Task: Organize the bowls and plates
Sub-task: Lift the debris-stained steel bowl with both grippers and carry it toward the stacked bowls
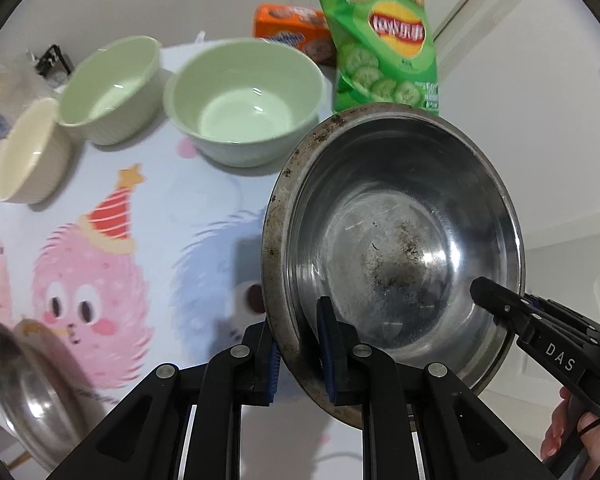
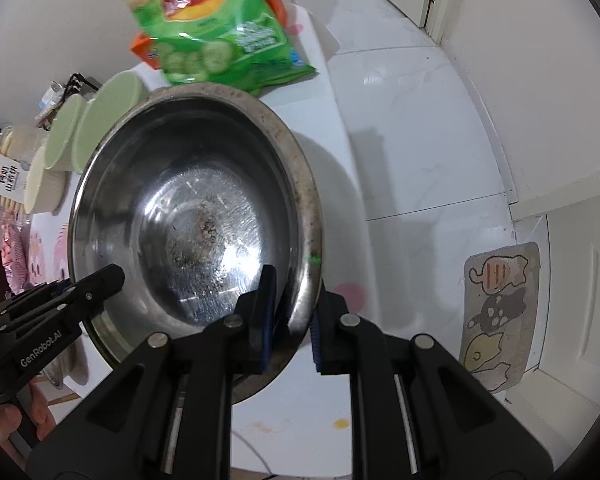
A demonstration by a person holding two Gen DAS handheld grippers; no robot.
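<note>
You hold the round steel bowl [image 1: 392,256] tilted above the cartoon tablecloth [image 1: 148,240], mouth facing you; the left gripper [image 1: 300,344] and right gripper [image 2: 292,316] each clamp its stained, scuffed rim on opposite sides.

The steel bowl [image 1: 392,256] hides the lower corner of the green crisp bag [image 1: 380,36] and part of the bench [image 1: 160,208]. A second steel dish [image 1: 32,384] is cut off at the lower left edge. The orange box [image 1: 288,28] sits half behind the bag, its print too blurred to read. In the right wrist view the pale bowls [image 2: 100,128] are mostly hidden behind the steel rim.
</note>
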